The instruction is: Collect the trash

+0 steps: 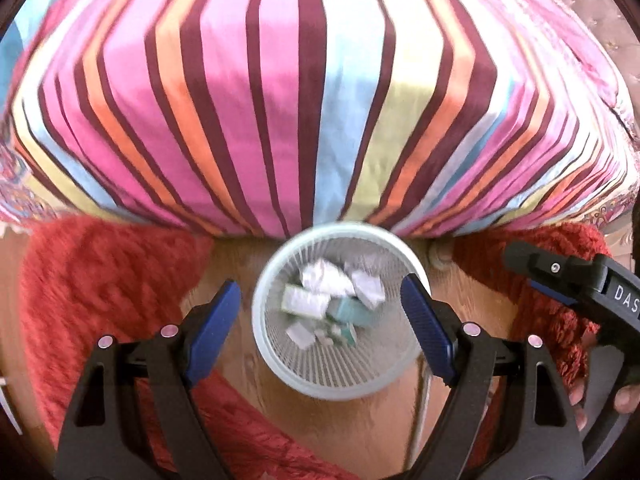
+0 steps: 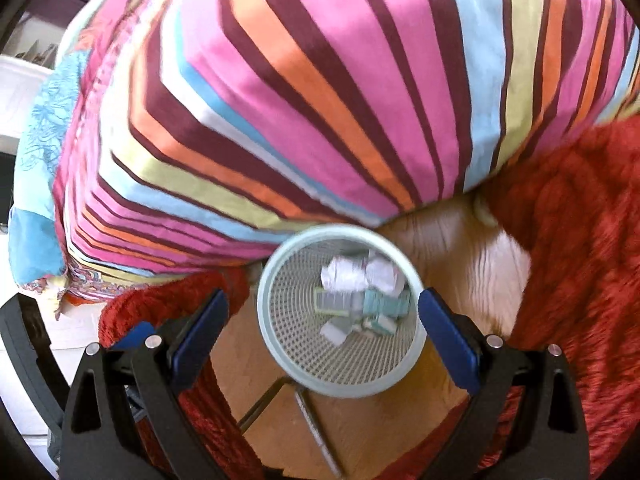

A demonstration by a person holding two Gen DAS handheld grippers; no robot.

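A pale mesh waste basket [image 1: 280, 372] stands on the wooden floor at the foot of the bed; in the right wrist view the same basket [image 2: 280, 344] shows. Crumpled white paper [image 1: 326, 280] and small teal and white packets [image 1: 352, 312] lie inside it; the paper [image 2: 346, 274] and packets [image 2: 384, 304] show there too. My left gripper [image 1: 322, 316] hangs above the basket, jaws wide apart with nothing between them. My right gripper [image 2: 322, 332] also hangs above it, open and empty. The right gripper's body [image 1: 576, 284] shows at the right edge of the left wrist view.
A bed with a striped cover [image 1: 304, 92] fills the upper half. Red shaggy rugs [image 1: 100, 280] lie on both sides of the basket on the wooden floor [image 1: 360, 432]. A thin metal frame [image 2: 316, 428] lies on the floor below the basket. Fingers of a hand [image 1: 624, 396] show at right.
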